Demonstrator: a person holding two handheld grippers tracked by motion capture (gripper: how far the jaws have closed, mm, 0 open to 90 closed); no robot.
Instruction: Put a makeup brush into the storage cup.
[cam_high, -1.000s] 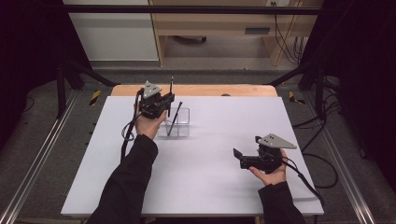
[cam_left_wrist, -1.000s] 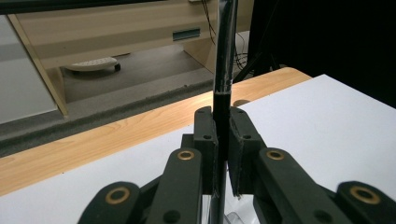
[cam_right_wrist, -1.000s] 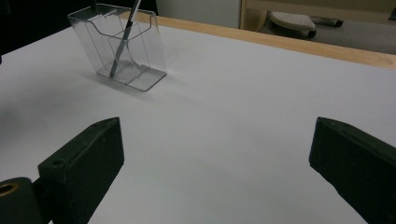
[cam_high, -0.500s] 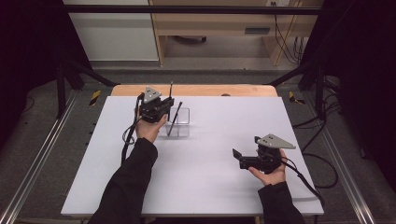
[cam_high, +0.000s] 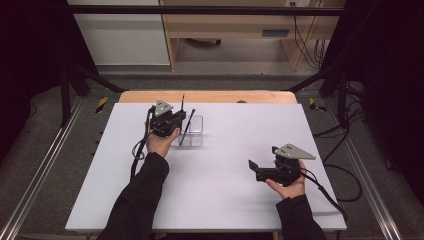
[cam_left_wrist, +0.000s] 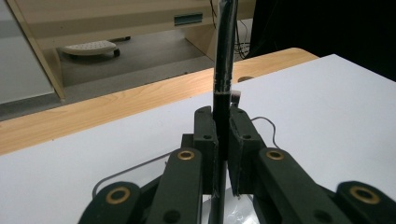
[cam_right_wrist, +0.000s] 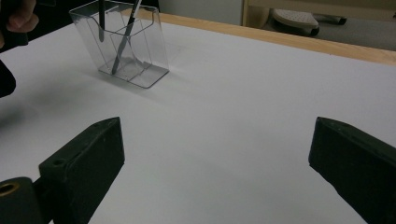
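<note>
Across the frame of the high view, a white worktop (cam_high: 215, 195) is lying on a wooden table whose bare far edge (cam_high: 207, 97) is showing beyond it, and dark rails are running along both long sides. Past the far edge, light wooden furniture (cam_high: 235, 25) is standing on the floor, with cables hanging at its right side.

Toward the far left part of the worktop, a clear plastic holder (cam_high: 192, 131) with inner dividers is standing upright, well in from the left edge. Inside it, a black pen (cam_high: 187, 127) is leaning at a slant, its tip down in one compartment.

Just beside the holder's left wall, the left gripper (cam_high: 176, 122) is being held by a hand in a dark sleeve, its jaws clamping a second black pen (cam_left_wrist: 223, 79) that is standing upright; the lower end of this pen (cam_right_wrist: 101, 16) is reaching down inside the holder, in a compartment beside the slanted one. Nothing is standing between the gripper and the holder.

Near the right edge of the worktop, well apart from the holder, the right gripper (cam_high: 253, 170) is resting in the other hand, its jaws spread wide with only bare white surface between them.
</note>
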